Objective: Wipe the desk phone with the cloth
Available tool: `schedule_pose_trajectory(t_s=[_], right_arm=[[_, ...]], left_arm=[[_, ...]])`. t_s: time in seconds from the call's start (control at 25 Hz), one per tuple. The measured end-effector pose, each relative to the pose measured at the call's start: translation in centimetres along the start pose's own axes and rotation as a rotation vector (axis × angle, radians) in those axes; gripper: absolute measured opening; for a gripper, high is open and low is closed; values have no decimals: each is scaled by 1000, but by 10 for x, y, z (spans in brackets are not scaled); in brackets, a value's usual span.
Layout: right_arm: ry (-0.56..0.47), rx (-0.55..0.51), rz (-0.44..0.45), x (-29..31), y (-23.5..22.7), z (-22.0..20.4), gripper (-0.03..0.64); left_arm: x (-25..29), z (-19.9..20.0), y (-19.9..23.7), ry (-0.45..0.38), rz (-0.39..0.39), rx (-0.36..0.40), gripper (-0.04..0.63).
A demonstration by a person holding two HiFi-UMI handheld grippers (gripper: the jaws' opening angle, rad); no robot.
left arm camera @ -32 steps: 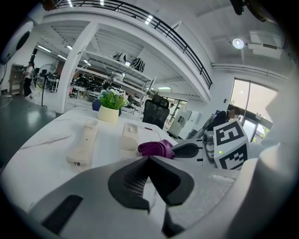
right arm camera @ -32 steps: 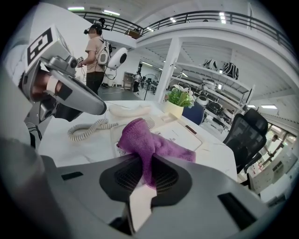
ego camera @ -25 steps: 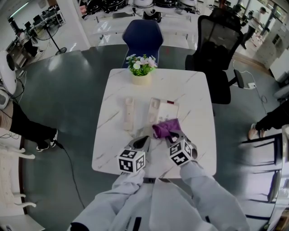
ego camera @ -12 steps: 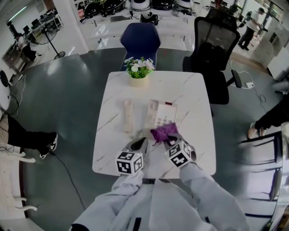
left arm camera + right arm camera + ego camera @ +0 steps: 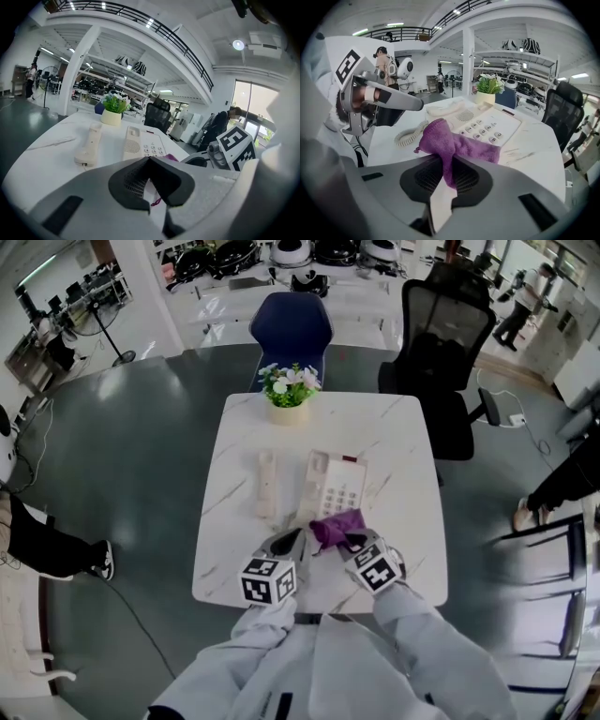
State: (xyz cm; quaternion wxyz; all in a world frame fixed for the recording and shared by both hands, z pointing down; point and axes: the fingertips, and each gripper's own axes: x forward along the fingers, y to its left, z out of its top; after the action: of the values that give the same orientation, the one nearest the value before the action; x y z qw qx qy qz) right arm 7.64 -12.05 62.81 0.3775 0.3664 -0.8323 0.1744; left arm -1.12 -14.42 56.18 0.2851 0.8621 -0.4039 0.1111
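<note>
A cream desk phone [image 5: 333,486] lies mid-table, and its handset [image 5: 266,482] rests apart on the table to its left. In the right gripper view, my right gripper [image 5: 449,164] is shut on a purple cloth [image 5: 445,140] that drapes over the near edge of the phone [image 5: 487,124], just short of the keypad. The coiled cord [image 5: 407,136] lies left of the cloth. In the head view, my left gripper [image 5: 286,545] hovers beside the cloth [image 5: 336,526], its jaws together with nothing in them. In its own view the left gripper [image 5: 150,161] points at the phone [image 5: 143,146] and handset [image 5: 90,149].
A flower pot [image 5: 289,390] stands at the far edge of the white marble table [image 5: 403,437]. A blue chair [image 5: 292,324] and a black office chair [image 5: 441,334] stand beyond the table. A person's legs [image 5: 37,540] show at the left.
The right gripper has drawn the purple cloth toward me, down off the keypad to the phone's near edge. The left gripper has stayed beside it.
</note>
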Motion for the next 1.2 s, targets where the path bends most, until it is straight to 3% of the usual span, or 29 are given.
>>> schedule_pose_trajectory(t_s=[0.2, 0.56, 1.2], right_arm=[[-53, 117, 66, -10, 4, 6, 40], [-282, 324, 120, -47, -14, 42, 40], [-690, 454, 75, -123, -50, 98, 40]], left_arm=[[-6, 6, 2, -18, 8, 2, -2], [-26, 37, -1, -101, -4, 56, -2], [-71, 91, -5, -286, 15, 158, -2]])
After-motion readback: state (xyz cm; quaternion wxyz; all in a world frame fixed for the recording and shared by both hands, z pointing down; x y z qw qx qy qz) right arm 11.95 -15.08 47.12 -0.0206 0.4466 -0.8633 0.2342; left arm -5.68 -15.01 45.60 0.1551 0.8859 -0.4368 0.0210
